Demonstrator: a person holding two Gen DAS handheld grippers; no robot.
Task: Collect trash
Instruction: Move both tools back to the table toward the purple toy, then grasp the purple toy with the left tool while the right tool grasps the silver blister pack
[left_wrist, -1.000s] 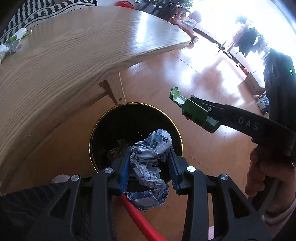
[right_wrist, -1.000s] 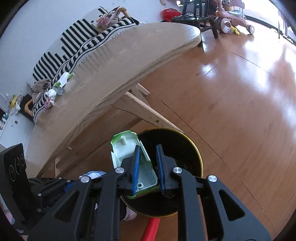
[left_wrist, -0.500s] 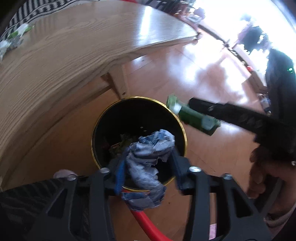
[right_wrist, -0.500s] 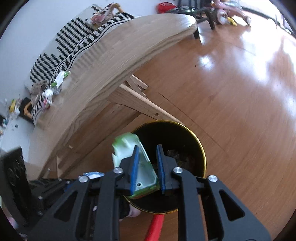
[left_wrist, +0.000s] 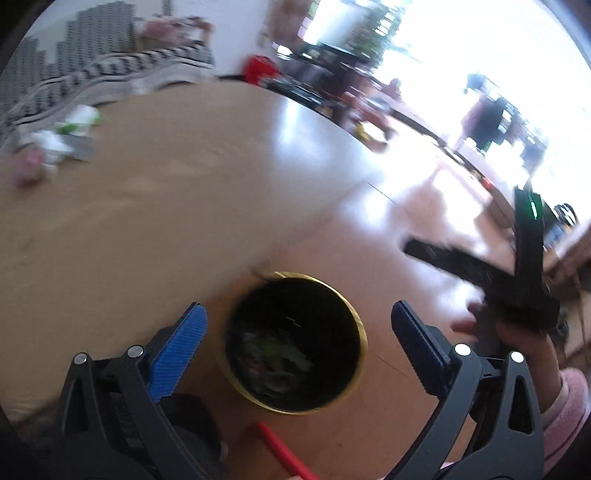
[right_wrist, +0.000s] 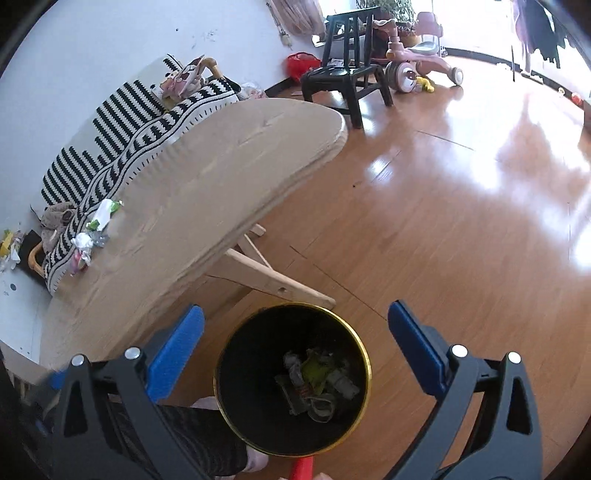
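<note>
Nearest the lens in the right wrist view, the right tool (right_wrist: 295, 332) has its blue-padded jaws opening wide to either side of the lower frame, with nothing gripped between them. The left wrist view, blurred, shows the left tool (left_wrist: 299, 328) the same way, jaws opening and empty.

Framed between the fingers in both views is the trash bin (right_wrist: 364, 354), black inside with a gold rim, standing on the wooden floor (right_wrist: 461, 240) at lower centre. At its bottom lies the collected trash (right_wrist: 317, 384), a heap of crumpled grey and white pieces with a yellow-green scrap among them. A red rod (right_wrist: 301, 469) pokes in at the bottom edge just below the bin.

At the right of the left wrist view, a hand (left_wrist: 517, 339) with a pink sleeve holds the other tool's black body.

Beyond the bin, to the left, stands the wooden table (right_wrist: 221, 177), its pale leg braces just behind the rim. More wrappers (right_wrist: 96, 229), white, green and silver, lie on the table's far left edge. A black-and-white striped sofa (right_wrist: 122, 122) runs behind the table. Farthest, at the upper frame, stand a black chair (right_wrist: 347, 70) and a pink ride-on toy (right_wrist: 417, 62).
</note>
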